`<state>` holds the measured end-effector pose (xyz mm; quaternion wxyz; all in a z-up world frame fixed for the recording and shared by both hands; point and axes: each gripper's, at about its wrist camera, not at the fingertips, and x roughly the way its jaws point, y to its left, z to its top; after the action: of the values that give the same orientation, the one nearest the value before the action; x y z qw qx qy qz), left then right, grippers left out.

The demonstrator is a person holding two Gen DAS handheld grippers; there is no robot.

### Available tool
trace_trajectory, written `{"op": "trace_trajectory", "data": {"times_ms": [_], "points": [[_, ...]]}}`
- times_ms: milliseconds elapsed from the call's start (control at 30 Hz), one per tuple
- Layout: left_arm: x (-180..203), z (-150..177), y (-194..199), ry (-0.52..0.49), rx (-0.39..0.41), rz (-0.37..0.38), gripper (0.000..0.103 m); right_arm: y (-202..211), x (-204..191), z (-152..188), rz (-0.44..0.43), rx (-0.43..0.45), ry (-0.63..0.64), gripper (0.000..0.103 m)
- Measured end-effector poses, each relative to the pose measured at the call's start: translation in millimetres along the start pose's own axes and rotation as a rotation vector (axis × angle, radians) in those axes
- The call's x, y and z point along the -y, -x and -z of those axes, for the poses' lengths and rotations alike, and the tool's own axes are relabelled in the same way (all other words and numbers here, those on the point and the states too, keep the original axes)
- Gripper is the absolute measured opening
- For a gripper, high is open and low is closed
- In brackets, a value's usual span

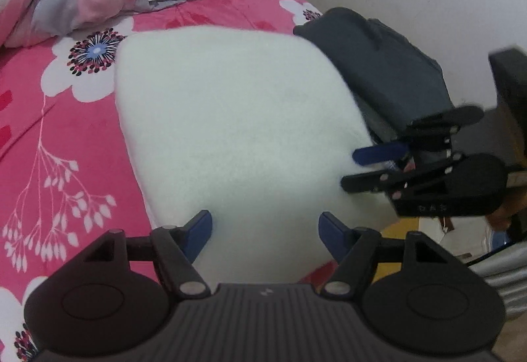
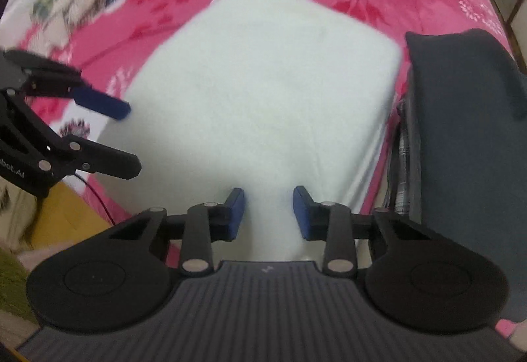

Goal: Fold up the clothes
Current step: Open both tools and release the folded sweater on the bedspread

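No containers in view: folded white garment [image 1: 237,118] flat on the bed [image 1: 66,118], dark folded clothes [image 1: 388,65] stacked beside it. Left claw [image 1: 265,230] jaws apart, holding nothing. Right claw [image 2: 268,210] narrower, also apart, holding nothing.

Two close wrist views, angled down, sharing white folded garment [image 1: 230,118].

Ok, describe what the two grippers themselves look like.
Both match: the left gripper and right gripper have matte black linkage arms with silver pivot pins, blue finger pads, round black side discs and a ribbed grey body. White lettering marks the left one's side.
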<state>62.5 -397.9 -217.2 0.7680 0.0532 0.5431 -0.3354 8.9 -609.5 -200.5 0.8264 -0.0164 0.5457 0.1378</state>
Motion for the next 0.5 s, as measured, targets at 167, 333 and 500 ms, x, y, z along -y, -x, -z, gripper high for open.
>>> {"op": "trace_trajectory", "data": {"times_ms": [167,333,500], "points": [[-6.1,0.8,0.3,0.04,-0.004,0.003,0.074,13.7,17.9,-25.8,0.043,0.107,-0.072,0.021],[-2.7,-1.7,6.9,0.058,-0.001,0.014,0.075,-16.9,47.8,-33.2,0.056,0.05,-0.157,0.017],[-4.0,1.0,5.5,0.075,-0.007,-0.003,0.076,11.6,46.3,-58.7,0.06,0.181,-0.201,0.017]]}}
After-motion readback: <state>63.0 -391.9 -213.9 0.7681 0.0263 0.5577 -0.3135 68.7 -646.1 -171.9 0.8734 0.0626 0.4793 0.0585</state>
